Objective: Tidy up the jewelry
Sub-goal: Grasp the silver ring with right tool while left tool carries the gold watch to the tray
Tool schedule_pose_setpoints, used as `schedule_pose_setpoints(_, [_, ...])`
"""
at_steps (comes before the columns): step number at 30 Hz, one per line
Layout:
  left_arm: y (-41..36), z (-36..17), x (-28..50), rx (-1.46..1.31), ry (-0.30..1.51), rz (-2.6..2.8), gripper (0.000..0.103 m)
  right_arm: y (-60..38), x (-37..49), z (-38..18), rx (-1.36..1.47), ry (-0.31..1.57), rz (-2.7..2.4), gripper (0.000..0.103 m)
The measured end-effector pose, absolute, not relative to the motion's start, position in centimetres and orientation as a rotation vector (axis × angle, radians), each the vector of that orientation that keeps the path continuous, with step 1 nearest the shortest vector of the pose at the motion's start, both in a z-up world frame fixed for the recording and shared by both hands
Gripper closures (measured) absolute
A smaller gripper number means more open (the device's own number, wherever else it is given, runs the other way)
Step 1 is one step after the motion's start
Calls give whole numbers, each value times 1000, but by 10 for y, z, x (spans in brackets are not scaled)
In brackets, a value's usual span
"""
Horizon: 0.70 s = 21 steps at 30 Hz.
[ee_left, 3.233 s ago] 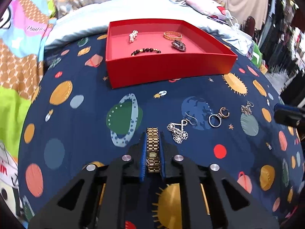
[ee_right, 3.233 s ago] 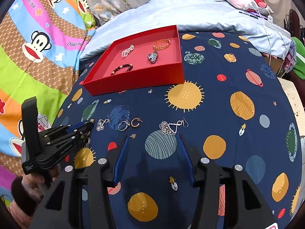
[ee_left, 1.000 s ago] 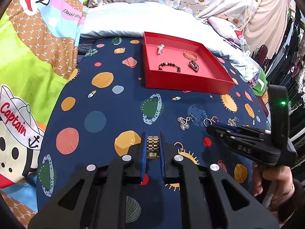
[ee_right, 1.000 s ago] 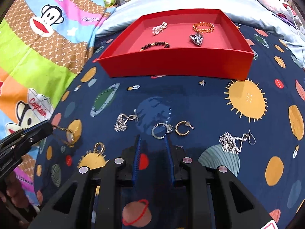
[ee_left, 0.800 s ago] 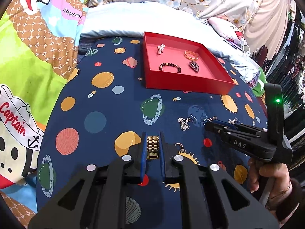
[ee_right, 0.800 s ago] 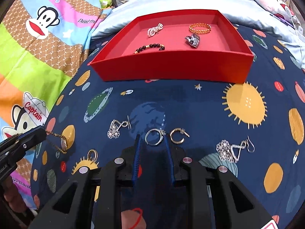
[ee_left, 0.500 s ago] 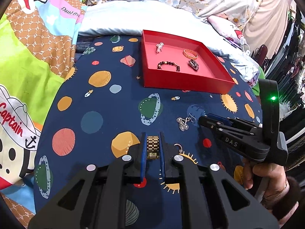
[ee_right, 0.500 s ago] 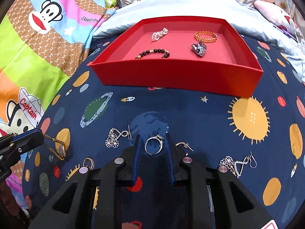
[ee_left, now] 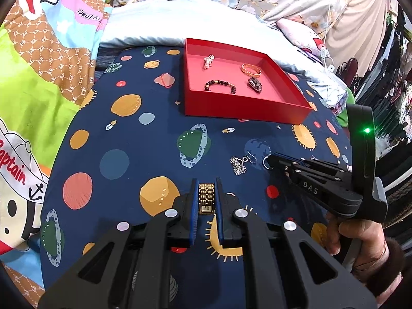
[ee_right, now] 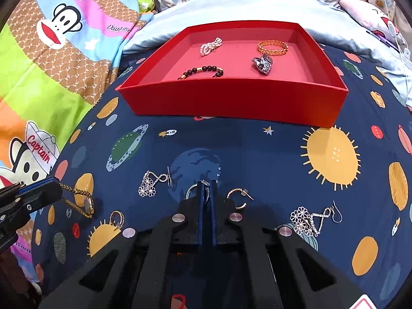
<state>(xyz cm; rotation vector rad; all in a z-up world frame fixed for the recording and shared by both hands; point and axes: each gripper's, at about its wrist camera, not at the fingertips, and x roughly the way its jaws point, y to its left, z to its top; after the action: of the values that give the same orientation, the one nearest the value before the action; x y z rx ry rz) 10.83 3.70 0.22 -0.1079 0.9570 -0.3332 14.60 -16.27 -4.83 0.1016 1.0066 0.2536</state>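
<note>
Ring (ee_right: 193,190) between right gripper (ee_right: 206,184) pads.

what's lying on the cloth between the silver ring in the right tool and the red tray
Nothing: in the right wrist view, only bare printed cloth separates the silver ring from the red tray.

My left wrist camera looking steeply down along my fingers, close over the navy planet-print bedspread (ee_left: 144,139), shallow red cardboard tray (ee_left: 244,108) at one o'clock, my right wrist camera likewise, nearer, same tray (ee_right: 231,103) at twelve, both sharing it.

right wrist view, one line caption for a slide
Right gripper shut on a silver ring lying on the space-print cloth, in front of the red tray.
</note>
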Motion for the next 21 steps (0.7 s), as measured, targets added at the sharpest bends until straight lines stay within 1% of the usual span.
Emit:
schedule_pose_setpoints(5, [37,8,107,-116,947,-342,92,-169,140,-38,122,985,254,99])
schedule_pose_setpoints(10, [33,21,108,-114,924,-352,92,-180,131,-14,139,934,252,99])
schedule_pose_setpoints(17, [18,62,128,-96,831,-392,92,-201,136,26,163,856,252,99])
schedule_pose_setpoints(21, [1,87,153,-86,771,-434,92,-213,154,46,167,821,256,99])
